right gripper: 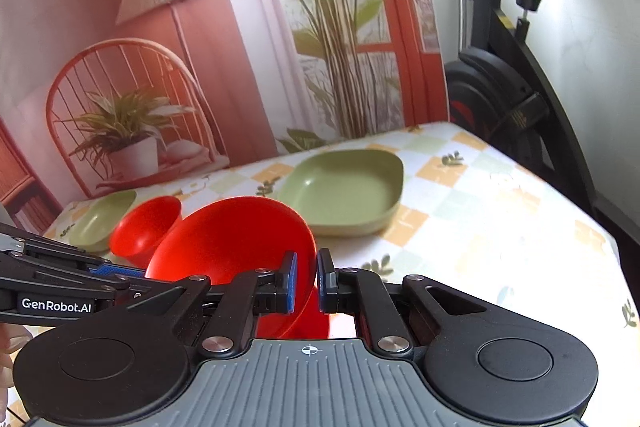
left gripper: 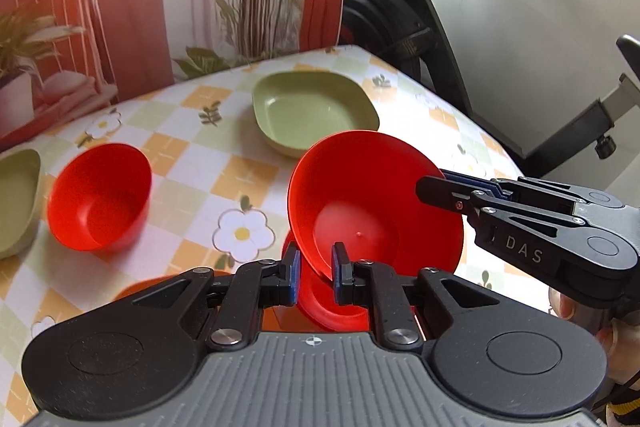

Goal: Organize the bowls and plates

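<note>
A red bowl [left gripper: 360,195] [right gripper: 232,239] hangs tilted above the checked tablecloth [left gripper: 248,179]. My left gripper [left gripper: 316,275] is shut on its near rim. My right gripper [right gripper: 307,283] is shut on the opposite rim and enters the left wrist view from the right [left gripper: 430,187]. More red shows just under the held bowl; I cannot tell what it is. A second red bowl [left gripper: 100,199] [right gripper: 144,227] sits on the table to the left. A green square plate [left gripper: 312,111] [right gripper: 344,191] lies farther back. Another green dish [left gripper: 16,203] [right gripper: 100,219] sits at the far left.
A printed backdrop [right gripper: 200,67] of a chair and plants stands along the table's far edge. A black exercise bike [left gripper: 400,27] [right gripper: 512,99] stands beyond the table's right side. The table's right edge [right gripper: 592,227] is near. A hand [left gripper: 564,307] shows behind the right gripper.
</note>
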The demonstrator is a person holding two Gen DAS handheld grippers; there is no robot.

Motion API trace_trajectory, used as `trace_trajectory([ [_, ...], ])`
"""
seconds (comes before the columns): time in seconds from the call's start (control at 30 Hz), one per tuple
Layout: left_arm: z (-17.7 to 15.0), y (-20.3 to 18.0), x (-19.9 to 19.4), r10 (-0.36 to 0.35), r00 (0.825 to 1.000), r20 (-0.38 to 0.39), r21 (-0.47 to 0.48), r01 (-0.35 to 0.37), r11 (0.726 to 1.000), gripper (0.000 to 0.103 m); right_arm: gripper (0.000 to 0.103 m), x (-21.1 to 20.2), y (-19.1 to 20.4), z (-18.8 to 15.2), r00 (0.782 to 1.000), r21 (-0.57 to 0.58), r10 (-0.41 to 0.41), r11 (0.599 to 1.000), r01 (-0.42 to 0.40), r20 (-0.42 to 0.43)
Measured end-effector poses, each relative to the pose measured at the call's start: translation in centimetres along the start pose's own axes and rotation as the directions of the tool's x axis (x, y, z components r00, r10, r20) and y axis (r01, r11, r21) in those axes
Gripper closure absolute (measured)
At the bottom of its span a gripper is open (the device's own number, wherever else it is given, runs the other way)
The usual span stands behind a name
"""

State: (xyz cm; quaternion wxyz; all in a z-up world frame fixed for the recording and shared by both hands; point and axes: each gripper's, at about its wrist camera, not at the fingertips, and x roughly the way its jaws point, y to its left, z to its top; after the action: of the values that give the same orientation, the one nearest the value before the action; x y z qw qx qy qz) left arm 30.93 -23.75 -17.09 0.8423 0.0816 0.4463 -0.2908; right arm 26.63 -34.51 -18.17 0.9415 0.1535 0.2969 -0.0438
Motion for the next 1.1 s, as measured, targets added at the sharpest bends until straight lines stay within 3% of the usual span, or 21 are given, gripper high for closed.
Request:
trace_trajectory([
  [0.5,-0.5,-0.2,2.2,0.032,0.997,-0.066,0.033,-0.030,0.999,0.086,0.094,1.1,-0.7,-2.1,0.999,0.040,0.010,0.999,-0.008,-0.048],
  [1.1,-0.5,-0.7,2.3,0.054,0.997,-0.057,0.090,-0.049,0.995,0.086,0.093,1.2,-0.7,-2.3,0.998,0.054,-0.009,0.998,0.013,-0.064],
])
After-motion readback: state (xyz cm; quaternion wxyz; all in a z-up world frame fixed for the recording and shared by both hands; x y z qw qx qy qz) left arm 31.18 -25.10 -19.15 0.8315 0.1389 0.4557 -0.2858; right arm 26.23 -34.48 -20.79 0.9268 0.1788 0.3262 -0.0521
